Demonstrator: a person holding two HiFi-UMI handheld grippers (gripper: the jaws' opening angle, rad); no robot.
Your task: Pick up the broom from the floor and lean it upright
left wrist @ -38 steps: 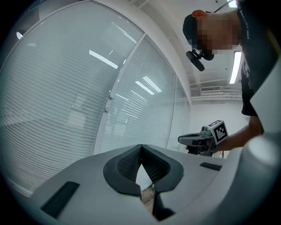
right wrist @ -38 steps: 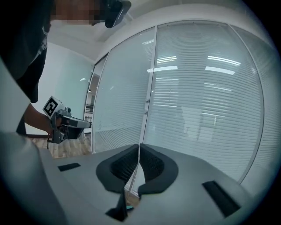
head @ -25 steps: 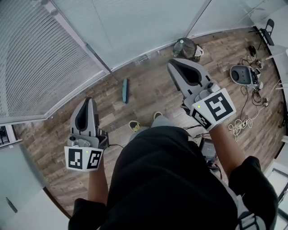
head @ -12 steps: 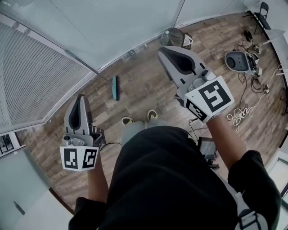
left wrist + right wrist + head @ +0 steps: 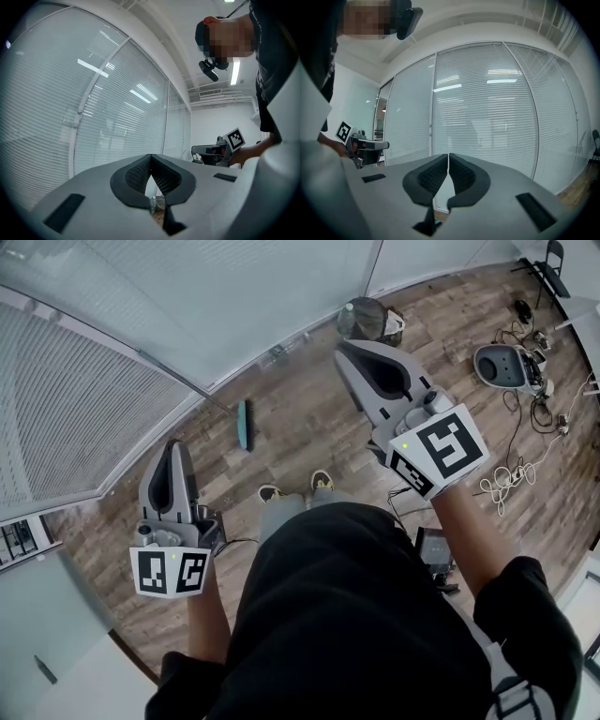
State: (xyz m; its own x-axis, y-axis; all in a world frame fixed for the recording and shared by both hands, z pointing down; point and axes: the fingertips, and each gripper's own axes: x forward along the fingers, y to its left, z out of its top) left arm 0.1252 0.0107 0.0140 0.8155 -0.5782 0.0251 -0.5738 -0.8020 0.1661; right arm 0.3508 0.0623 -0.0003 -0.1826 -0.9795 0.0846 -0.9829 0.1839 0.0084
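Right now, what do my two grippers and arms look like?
Both the left gripper and right gripper are light grey tapered shells with black ribbed pads, each carrying a white cube of black square markers and a green light. You wear a black short-sleeved top.

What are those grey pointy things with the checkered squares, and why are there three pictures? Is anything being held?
Those are two grabbers that a person holds. The left gripper and the right gripper each have two jaws, shut here with nothing between them. The squared cubes belong to them. One picture comes from a camera on the person's head, looking down at the wooden floor. The other two come from cameras riding on the grippers, looking along their jaws at the glass wall. A teal broom lies on the floor by that wall, untouched.
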